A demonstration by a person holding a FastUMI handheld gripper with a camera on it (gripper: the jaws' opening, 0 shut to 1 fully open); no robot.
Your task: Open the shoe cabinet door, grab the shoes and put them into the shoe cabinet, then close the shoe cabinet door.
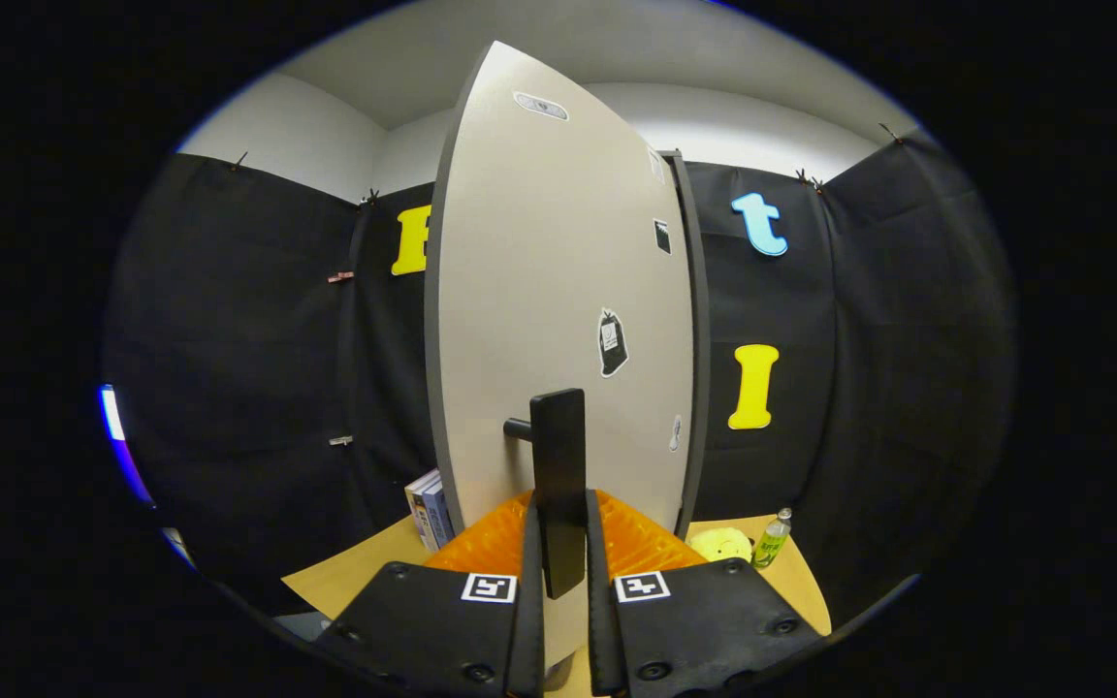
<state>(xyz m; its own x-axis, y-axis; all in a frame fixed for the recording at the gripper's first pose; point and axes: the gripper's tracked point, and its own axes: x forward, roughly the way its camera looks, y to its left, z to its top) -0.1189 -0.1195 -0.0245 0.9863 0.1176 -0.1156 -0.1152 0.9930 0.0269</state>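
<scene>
Gripper: fingers drawn narrow, pressed on both sides of the door handle; handle held between them.
Door handle: dark upright bar, standing off the door on a short peg, lower end down between the fingers.
Cabinet door: pale panel with dark edging, swung out at an angle toward the camera, free edge on the left, hinge side on the right against the cabinet frame; a few stickers on its face.
Door state: part open, judged from the angle; opening or closing cannot be told from this moment alone.
Shoes: whereabouts cannot be told; cabinet interior hidden behind the door.
Table: light wooden top, carrying the cabinet; bare patch toward the near left corner.
Books: upright, just left of the door's lower edge, toward the left edge of the table.
Yellow object: small, rounded, right of the cabinet.
Bottle: greenish, just beside the yellow object, near the right edge of the table.
Progress: handle grasped, door mid-swing.
Left to do, if opening: finish the swing, fetch the shoes, place them inside, shut the door.
Left to do, if closing: press the door home only.
</scene>
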